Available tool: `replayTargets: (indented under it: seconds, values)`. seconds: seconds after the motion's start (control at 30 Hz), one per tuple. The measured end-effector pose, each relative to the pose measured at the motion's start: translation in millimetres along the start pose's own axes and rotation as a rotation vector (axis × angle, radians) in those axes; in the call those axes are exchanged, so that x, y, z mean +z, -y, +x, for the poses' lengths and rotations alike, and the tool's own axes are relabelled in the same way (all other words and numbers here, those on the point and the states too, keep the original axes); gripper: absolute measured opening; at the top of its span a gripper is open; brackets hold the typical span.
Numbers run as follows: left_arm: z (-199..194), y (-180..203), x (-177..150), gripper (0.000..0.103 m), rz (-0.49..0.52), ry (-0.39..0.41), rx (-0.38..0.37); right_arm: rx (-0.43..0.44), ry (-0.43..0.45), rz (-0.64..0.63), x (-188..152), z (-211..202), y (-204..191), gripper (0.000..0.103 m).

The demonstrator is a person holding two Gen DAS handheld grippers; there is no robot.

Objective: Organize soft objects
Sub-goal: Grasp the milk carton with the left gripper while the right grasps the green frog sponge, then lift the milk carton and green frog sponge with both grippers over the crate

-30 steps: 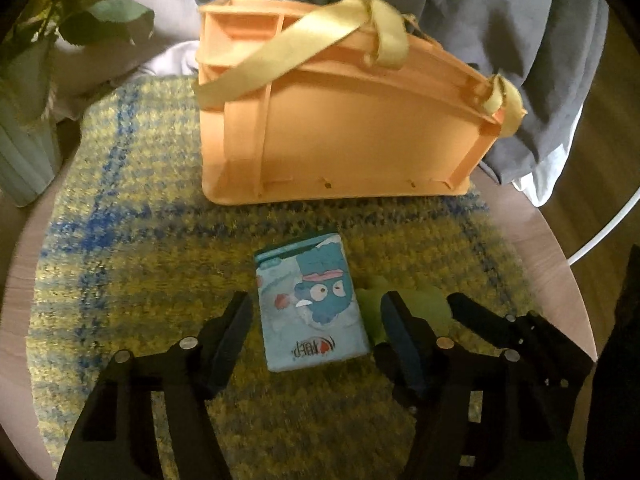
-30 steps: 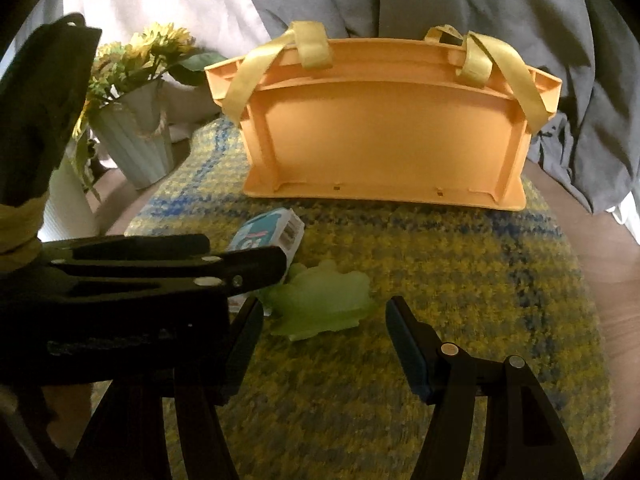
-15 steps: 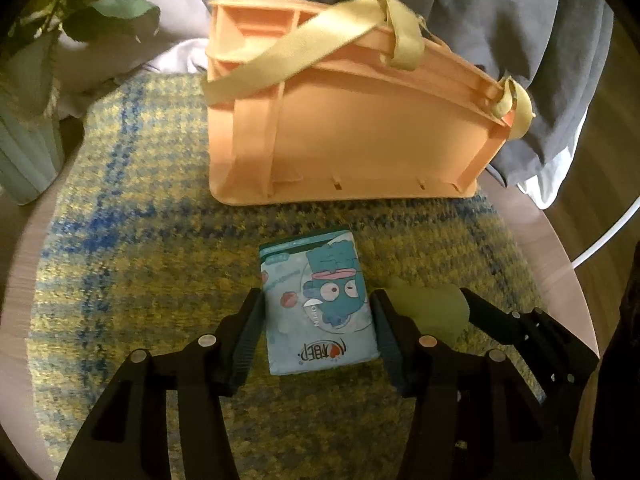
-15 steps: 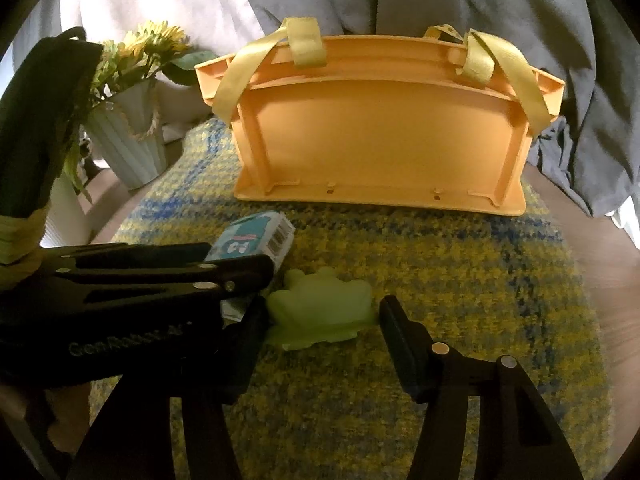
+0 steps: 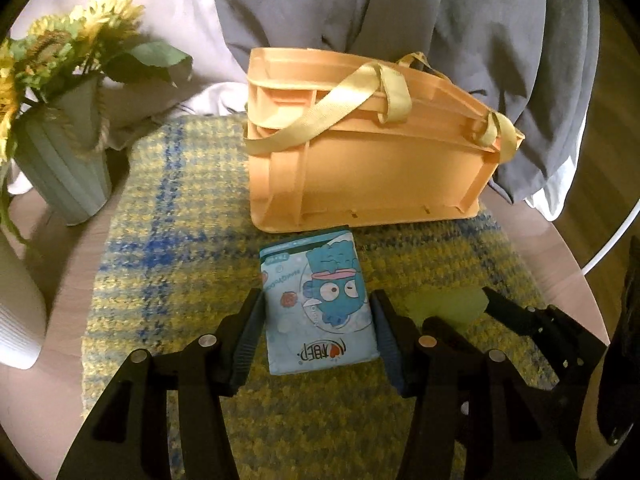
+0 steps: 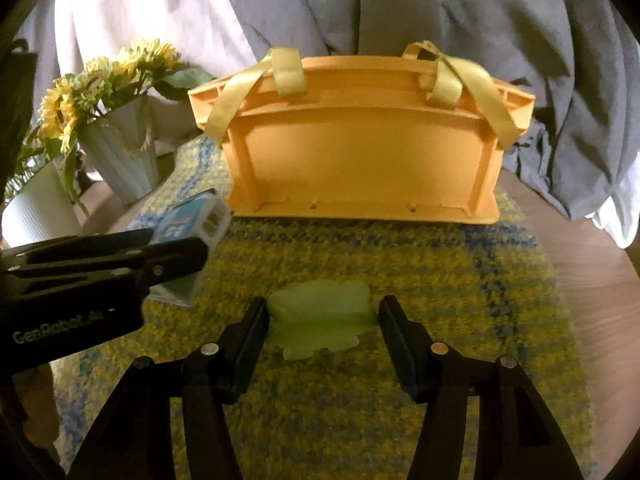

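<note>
A blue tissue pack with a cartoon figure lies on the yellow-blue woven mat. My left gripper has closed on its two sides and holds it. The pack also shows in the right wrist view, behind the left gripper's fingers. A soft green toy lies on the mat between the fingers of my right gripper, which is open around it with small gaps. The toy shows in the left wrist view too. An orange basket with yellow straps stands behind both.
A pale ribbed vase with yellow sunflowers stands at the left on the round table. A white ribbed object is at the far left edge. Grey and white cloth hangs behind the basket.
My left gripper moved forward and closed on the tissue pack. My right gripper moved forward until the green toy lies between its fingers. Both views rose a little.
</note>
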State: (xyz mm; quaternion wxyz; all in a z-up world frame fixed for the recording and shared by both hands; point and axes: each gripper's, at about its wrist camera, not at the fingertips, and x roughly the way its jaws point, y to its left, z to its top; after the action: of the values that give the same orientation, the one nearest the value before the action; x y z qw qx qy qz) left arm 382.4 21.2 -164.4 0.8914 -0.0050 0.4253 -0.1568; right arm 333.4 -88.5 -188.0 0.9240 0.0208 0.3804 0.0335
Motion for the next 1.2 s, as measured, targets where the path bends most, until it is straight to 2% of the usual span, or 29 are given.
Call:
replayTargets:
  seconds: [0.23,0.6,1.2]
  values:
    - [-17,4,-5,0.052,-0.015,0.026,0.007,-0.026,0.03,0.002,4,-20,4,0.057]
    - [-55,15,-5,0.052,-0.005,0.114,0.043,-0.057,0.126,0.004,23,-67,13,0.058]
    - [-112,34,22,0.052,0.022,0.282,0.055,-0.046,0.299,0.014,58,-127,20,0.058]
